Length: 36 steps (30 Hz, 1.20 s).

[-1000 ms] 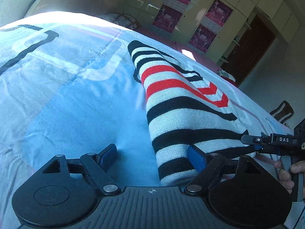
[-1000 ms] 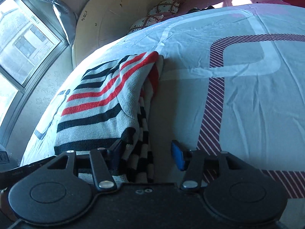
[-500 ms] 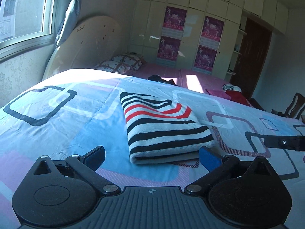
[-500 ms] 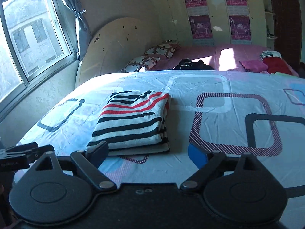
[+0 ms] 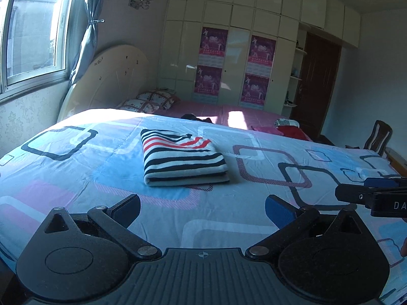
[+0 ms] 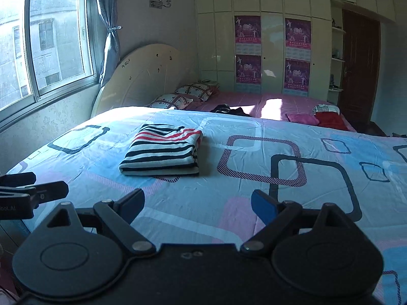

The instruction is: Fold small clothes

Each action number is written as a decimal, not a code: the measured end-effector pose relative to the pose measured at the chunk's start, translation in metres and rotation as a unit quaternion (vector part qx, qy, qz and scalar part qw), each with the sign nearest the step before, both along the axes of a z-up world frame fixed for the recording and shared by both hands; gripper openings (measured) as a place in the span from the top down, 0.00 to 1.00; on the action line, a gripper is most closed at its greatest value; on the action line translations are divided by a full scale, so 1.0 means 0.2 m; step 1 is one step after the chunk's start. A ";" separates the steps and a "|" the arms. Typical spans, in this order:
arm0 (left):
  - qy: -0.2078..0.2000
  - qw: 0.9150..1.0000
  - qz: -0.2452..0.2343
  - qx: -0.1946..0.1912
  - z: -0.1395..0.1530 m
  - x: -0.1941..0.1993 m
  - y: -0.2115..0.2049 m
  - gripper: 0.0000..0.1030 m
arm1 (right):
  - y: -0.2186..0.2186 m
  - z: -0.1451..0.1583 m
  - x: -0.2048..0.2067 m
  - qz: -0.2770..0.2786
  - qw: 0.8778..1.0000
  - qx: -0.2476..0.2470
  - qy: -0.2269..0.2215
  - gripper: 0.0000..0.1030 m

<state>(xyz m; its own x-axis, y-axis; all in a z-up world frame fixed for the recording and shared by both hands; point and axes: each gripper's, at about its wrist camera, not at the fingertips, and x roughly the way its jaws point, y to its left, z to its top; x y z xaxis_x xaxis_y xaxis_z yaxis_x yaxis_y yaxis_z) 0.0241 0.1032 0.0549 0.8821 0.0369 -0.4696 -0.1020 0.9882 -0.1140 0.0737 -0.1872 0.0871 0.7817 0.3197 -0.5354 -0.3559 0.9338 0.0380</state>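
Two wrist views over a bed [image 5: 76,178] covered with a blue, pink and white sheet printed with rounded squares; positions are given relative to the folded striped garment [image 5: 183,158]. Left of the garment, a window [image 6: 51,38] with a tied-back curtain [image 6: 109,30] is cut off by the frame edge, and a pale round board [image 6: 142,76] leans on the wall behind the bed; the marks on it are too small to read. The garment, black-and-white striped with two red bands, lies flat on the sheet as a squared stack; its lower layers show only as edges along the near side. Nearer the camera than the garment, the left gripper [image 5: 202,209] stands released, its jaws having just been opening, nothing between them, well apart from the cloth. The right gripper [image 6: 197,203] is likewise released and empty after opening, also well short of the garment; in the left view only its tip enters at the right edge, with partly cut-off lettering. Beyond the garment lie patterned pillows [image 6: 183,96] and a dark crumpled item [image 6: 229,109] whose shape cannot be made out. Right of the garment, pink and red clothes [image 6: 318,118] rest on a pink cover, below wardrobe doors carrying four posters [image 6: 273,50] with illegible print. A chair [image 5: 377,137] is partly hidden by the bed.
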 end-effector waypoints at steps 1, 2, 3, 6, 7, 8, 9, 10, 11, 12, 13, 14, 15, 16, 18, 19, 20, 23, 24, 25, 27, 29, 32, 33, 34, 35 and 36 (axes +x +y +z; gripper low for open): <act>-0.005 1.000 -0.005 0.000 0.01 -0.02 -0.02 0.00 | -0.01 0.01 -0.03 -0.003 1.000 0.000 -0.004 0.12; -0.010 1.000 -0.008 0.000 0.02 -0.05 -0.03 0.00 | -0.02 0.02 -0.05 -0.005 1.000 -0.001 -0.007 0.12; -0.014 1.000 -0.011 -0.001 0.03 -0.07 -0.05 0.00 | -0.03 0.03 -0.07 -0.007 1.000 0.000 -0.010 0.12; -0.025 0.999 -0.023 -0.003 0.06 -0.10 -0.07 0.00 | -0.06 0.06 -0.12 -0.018 1.000 0.001 -0.021 0.12; -0.028 0.999 -0.027 -0.002 0.08 -0.10 -0.08 0.00 | -0.06 0.07 -0.14 -0.020 1.000 0.001 -0.024 0.12; -0.031 0.999 -0.030 -0.001 0.09 -0.11 -0.08 0.00 | -0.06 0.07 -0.15 -0.021 0.999 0.000 -0.028 0.12; -0.035 0.999 -0.030 0.001 0.10 -0.11 -0.10 0.00 | -0.06 0.08 -0.15 -0.022 0.999 -0.001 -0.031 0.12; -0.038 0.999 -0.031 0.001 0.11 -0.12 -0.10 0.00 | -0.06 0.09 -0.16 -0.023 0.999 -0.002 -0.035 0.12; -0.040 0.999 -0.032 0.001 0.12 -0.13 -0.10 0.00 | -0.06 0.10 -0.16 -0.023 0.999 -0.002 -0.038 0.12; -0.042 0.999 -0.032 0.001 0.13 -0.13 -0.10 0.00 | -0.06 0.11 -0.17 -0.023 0.999 -0.003 -0.041 0.12; -0.044 0.999 -0.031 0.002 0.14 -0.13 -0.11 0.00 | -0.06 0.11 -0.17 -0.025 0.999 -0.003 -0.044 0.12; -0.045 0.998 -0.032 0.002 0.15 -0.13 -0.10 0.00 | -0.06 0.12 -0.17 -0.026 0.999 -0.003 -0.046 0.12; -0.046 0.998 -0.032 0.003 0.15 -0.14 -0.10 0.00 | -0.05 0.12 -0.16 -0.026 0.999 -0.002 -0.047 0.12; -0.047 0.998 -0.031 0.003 0.16 -0.14 -0.10 0.00 | -0.05 0.12 -0.16 -0.026 0.999 -0.002 -0.048 0.12; -0.047 0.998 -0.030 0.005 0.16 -0.15 -0.10 0.00 | -0.04 0.13 -0.16 -0.024 0.998 -0.001 -0.050 0.12; -0.047 0.998 -0.029 0.006 0.16 -0.15 -0.09 0.00 | -0.03 0.12 -0.17 -0.022 0.998 0.000 -0.051 0.12; -0.047 0.998 -0.028 0.005 0.17 -0.16 -0.09 0.00 | -0.03 0.12 -0.17 -0.020 0.998 -0.001 -0.051 0.12; -0.049 0.998 -0.026 0.006 0.17 -0.17 -0.08 0.00 | -0.01 0.13 -0.18 -0.016 0.998 -0.002 -0.054 0.12; -0.049 0.998 -0.025 0.006 0.17 -0.17 -0.08 0.00 | 0.00 0.13 -0.18 -0.015 0.998 -0.003 -0.054 0.12; -0.049 0.998 -0.026 0.005 0.17 -0.17 -0.08 0.00 | 0.00 0.13 -0.18 -0.014 0.998 -0.003 -0.055 0.12; -0.051 0.998 -0.026 0.006 0.17 -0.17 -0.08 0.00 | 0.00 0.13 -0.18 -0.015 0.998 -0.003 -0.057 0.12; -0.052 0.998 -0.027 0.007 0.18 -0.18 -0.08 0.00 | 0.00 0.13 -0.19 -0.016 0.998 -0.004 -0.058 0.12; -0.053 0.998 -0.029 0.007 0.18 -0.18 -0.08 0.00 | -0.01 0.14 -0.19 -0.019 0.998 -0.003 -0.059 0.12; -0.053 0.998 -0.029 0.007 0.18 -0.18 -0.08 0.00 | -0.01 0.14 -0.19 -0.020 0.998 -0.003 -0.059 0.12; -0.053 0.998 -0.030 0.008 0.18 -0.18 -0.09 0.00 | -0.01 0.14 -0.19 -0.021 0.998 -0.003 -0.059 0.12; -0.054 0.998 -0.031 0.009 0.18 -0.18 -0.09 0.00 | -0.02 0.14 -0.19 -0.022 0.998 -0.003 -0.059 0.12; -0.054 0.998 -0.032 0.009 0.18 -0.18 -0.10 0.00 | -0.02 0.14 -0.19 -0.022 0.998 -0.003 -0.058 0.12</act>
<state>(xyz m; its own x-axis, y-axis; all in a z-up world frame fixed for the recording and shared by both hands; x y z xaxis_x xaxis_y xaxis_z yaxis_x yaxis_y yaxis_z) -0.0113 0.0831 0.0918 0.9284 -0.0138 -0.3714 -0.0263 0.9944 -0.1027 0.0354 -0.1914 0.1149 0.8523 0.2803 -0.4415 -0.3155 0.9489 -0.0066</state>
